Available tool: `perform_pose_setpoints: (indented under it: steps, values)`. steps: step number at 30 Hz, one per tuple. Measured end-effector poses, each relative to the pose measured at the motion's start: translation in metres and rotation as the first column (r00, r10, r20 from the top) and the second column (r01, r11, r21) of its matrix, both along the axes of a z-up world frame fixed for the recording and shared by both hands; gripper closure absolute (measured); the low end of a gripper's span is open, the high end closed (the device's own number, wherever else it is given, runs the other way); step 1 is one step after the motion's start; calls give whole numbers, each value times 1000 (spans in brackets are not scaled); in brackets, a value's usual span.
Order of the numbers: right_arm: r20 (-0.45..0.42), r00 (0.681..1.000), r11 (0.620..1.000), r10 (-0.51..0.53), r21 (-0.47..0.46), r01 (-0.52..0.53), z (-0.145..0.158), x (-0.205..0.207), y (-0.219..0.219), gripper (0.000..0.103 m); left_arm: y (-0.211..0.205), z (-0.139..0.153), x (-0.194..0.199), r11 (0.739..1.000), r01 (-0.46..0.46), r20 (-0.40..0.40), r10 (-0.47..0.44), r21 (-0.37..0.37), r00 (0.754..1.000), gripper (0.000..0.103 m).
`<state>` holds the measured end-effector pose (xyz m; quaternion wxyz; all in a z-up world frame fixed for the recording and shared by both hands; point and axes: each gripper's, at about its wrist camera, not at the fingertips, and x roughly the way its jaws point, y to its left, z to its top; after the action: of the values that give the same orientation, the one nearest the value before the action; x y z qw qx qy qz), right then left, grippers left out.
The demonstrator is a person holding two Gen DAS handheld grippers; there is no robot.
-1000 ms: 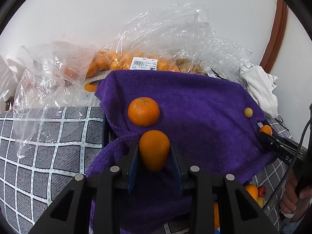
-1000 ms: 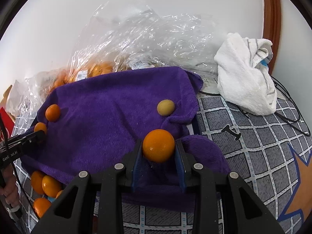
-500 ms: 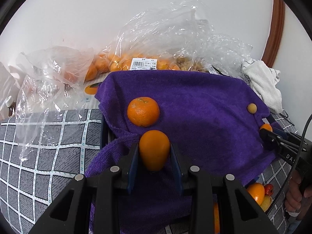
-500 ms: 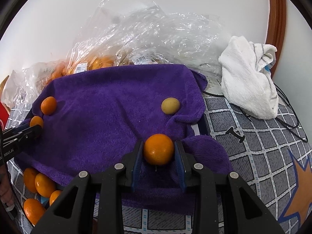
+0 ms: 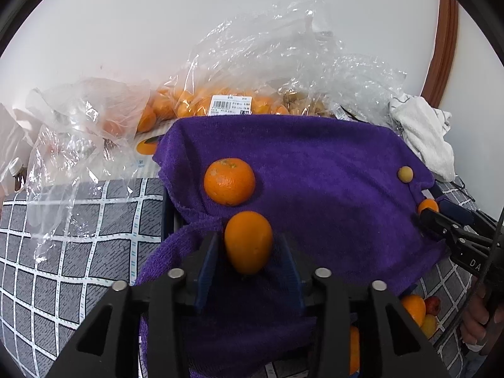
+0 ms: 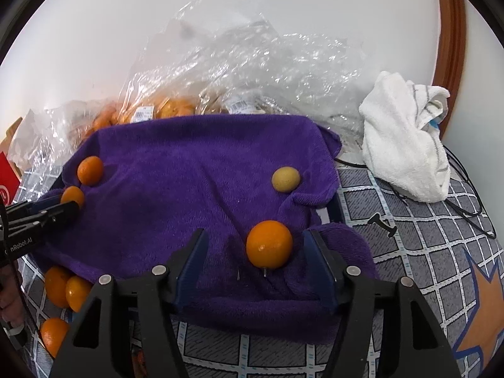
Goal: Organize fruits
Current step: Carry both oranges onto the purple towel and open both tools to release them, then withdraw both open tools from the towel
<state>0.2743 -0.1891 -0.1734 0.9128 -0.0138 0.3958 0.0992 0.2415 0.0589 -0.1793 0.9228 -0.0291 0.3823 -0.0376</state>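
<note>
A purple towel covers a tray. In the left wrist view my left gripper has opened slightly around a smooth oval orange that rests between its blue pads on the towel's near left corner; a round mandarin lies just beyond. In the right wrist view my right gripper is wide open, and an orange sits free on the towel between its pads. A small yellow fruit lies farther back.
Clear plastic bags of oranges lie against the wall behind the towel. A white cloth and black cables are at the right. Loose oranges lie beside the towel's left edge, more fruit at its right.
My right gripper has opened and let go of its orange, which now rests on the towel. My left gripper's pads have parted slightly around its orange.
</note>
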Motion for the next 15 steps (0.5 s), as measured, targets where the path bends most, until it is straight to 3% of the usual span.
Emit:
perform_pose_setpoints:
  steps: [3,11,15]
  values:
    - [23,999,1000,-25,19,25,7,-4,-6,40,1,6,-4,1000,-8,28,8,-2,1000,49]
    - [92,994,998,-52,-25,55,42,-24,-7,40,6,19,-12,999,-17,91,21,-38,996,49]
    - [87,996,999,-38,-20,39,55,-41,-8,40,8,21,-12,997,-28,90,34,-69,995,49]
